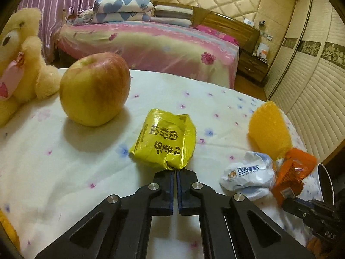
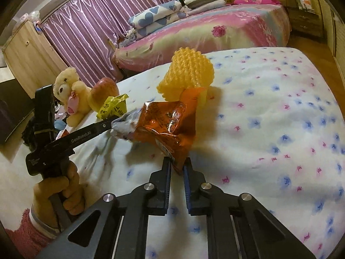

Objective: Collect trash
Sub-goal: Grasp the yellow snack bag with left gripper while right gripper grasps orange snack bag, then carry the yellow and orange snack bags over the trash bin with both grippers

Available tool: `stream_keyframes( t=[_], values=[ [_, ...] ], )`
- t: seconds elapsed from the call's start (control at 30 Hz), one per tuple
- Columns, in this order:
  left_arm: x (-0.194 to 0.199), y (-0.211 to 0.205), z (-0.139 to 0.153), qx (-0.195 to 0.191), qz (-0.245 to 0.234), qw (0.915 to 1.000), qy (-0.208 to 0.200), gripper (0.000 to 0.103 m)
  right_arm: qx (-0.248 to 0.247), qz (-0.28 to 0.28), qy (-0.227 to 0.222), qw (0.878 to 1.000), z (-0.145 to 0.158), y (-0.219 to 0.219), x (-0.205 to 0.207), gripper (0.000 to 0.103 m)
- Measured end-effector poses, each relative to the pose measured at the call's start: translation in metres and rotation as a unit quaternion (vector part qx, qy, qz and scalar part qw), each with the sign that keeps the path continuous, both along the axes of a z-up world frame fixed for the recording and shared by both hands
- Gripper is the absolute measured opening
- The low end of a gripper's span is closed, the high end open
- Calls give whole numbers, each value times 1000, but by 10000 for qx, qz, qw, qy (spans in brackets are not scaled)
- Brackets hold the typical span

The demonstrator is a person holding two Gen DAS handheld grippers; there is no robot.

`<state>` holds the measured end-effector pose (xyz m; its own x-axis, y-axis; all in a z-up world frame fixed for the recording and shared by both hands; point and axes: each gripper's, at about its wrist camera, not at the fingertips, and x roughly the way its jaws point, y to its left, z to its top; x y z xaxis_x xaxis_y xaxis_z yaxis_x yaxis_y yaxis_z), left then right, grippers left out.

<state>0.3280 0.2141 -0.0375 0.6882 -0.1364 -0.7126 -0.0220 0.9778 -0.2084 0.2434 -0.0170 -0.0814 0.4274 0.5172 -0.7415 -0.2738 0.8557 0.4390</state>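
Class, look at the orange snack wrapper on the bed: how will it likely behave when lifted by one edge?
The orange snack wrapper is crinkled foil, so it will probably flop and bend rather than stay stiff. It looks empty, so likely very light. Its glossy surface may slip, though the right hand-held gripper pinches its edge.

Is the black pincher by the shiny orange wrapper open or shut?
Shut on it. The right gripper has its blue pads pinching the crinkled orange foil wrapper's bottom corner.

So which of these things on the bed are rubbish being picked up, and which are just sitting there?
Rubbish: yellow wrapper, orange wrapper, white wrapper, probably the yellow foam net.

Just there: apple, teddy bear, folded blankets.
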Motion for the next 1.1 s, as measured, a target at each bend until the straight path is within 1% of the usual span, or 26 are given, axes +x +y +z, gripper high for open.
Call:
stream_keyframes(
  t=[0.27, 0.53, 0.83, 0.93, 1.1],
  values=[
    [-43, -2, 0, -203, -23, 9998, -66, 0, 52, -41, -154, 9999, 10, -10, -21, 7],
    [-85, -16, 7, -322, -269, 9991, -85, 0, 88, -276, -210, 9994, 18, -34, -44, 7],
    [-133, -58, 25, -366, -784, 9961, -172, 0, 117, -540, -332, 9979, 29, -64, -66, 7],
    [-140, -76, 28, -279, -1004, 9943, -221, 0, 99, -620, -342, 9974, 31, -73, -73, 7],
    [-144, -103, 30, -310, -1347, 9902, -208, 0, 82, -834, -348, 9959, 32, -92, -84, 7]
  ],
)
